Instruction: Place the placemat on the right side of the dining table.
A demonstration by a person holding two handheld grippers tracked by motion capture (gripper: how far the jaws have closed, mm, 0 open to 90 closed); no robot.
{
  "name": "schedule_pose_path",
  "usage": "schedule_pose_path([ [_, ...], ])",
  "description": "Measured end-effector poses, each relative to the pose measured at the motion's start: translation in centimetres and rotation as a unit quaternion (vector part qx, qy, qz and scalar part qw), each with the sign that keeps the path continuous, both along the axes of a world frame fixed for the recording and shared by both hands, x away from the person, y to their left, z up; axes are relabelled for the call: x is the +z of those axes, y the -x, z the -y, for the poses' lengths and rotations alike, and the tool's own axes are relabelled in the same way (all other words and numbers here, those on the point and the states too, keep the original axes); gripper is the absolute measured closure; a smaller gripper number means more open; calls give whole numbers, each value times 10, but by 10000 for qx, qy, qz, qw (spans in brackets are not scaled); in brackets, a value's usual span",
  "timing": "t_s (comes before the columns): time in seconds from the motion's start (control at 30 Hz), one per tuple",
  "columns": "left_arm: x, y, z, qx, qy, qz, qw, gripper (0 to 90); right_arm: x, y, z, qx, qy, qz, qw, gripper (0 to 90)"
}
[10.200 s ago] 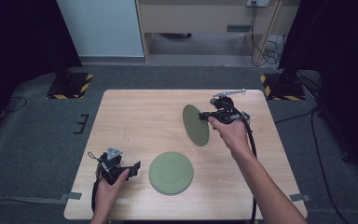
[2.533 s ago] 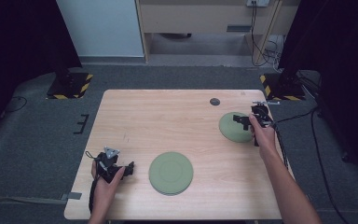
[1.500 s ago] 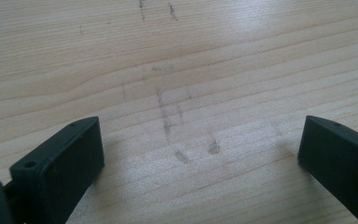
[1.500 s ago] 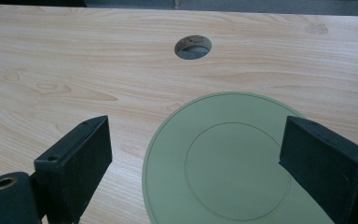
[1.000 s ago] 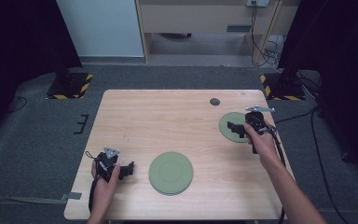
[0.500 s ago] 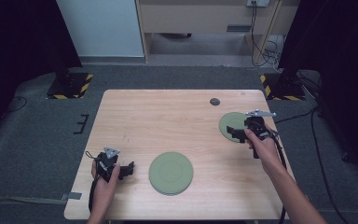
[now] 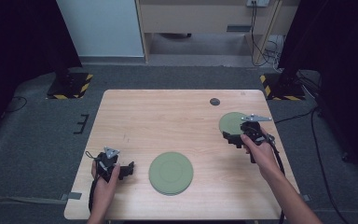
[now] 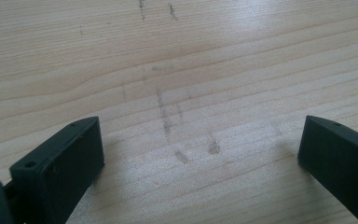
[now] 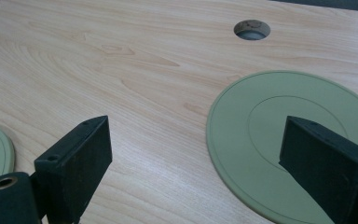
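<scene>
Your right gripper (image 7: 235,138): jaws spread, empty, over green plate (image 9: 279,140) edge | left gripper (image 7: 129,169): jaws spread, table (image 8: 191,70) beneath

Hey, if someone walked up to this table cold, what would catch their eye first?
Two flat green plates on the pale wooden table: the larger green plate lies near the front edge, the smaller green plate at the right. The right gripper sits at the smaller plate's near edge with jaws open. The left gripper, also open, rests over bare wood at front left.
</scene>
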State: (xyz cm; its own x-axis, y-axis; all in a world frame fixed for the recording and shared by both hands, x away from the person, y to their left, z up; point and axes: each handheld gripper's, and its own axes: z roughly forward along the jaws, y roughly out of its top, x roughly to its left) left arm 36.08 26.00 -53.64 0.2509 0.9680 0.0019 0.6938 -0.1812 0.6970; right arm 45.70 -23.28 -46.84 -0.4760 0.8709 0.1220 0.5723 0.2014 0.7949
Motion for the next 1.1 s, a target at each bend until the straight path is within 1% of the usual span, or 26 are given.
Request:
schedule_pose_path([
  [0.23, 0, 0, 0, -1, 0, 0, 10000, 0, -4, 4, -8, 131, 56, -14, 9999, 94],
  [0.47, 0, 0, 0, -12, 1, -1, 10000, 0, -9, 12, -17, 299, 109, -34, 9995, 94],
  [0.83, 0, 0, 0, -21, 5, 3, 10000, 0, -15, 19, -27, 422, 139, -89, 9990, 93],
  [1.1, 0, 0, 0, -33, 2, 0, 10000, 0, -25, 26, -36, 545, 185, -147, 9982, 94],
])
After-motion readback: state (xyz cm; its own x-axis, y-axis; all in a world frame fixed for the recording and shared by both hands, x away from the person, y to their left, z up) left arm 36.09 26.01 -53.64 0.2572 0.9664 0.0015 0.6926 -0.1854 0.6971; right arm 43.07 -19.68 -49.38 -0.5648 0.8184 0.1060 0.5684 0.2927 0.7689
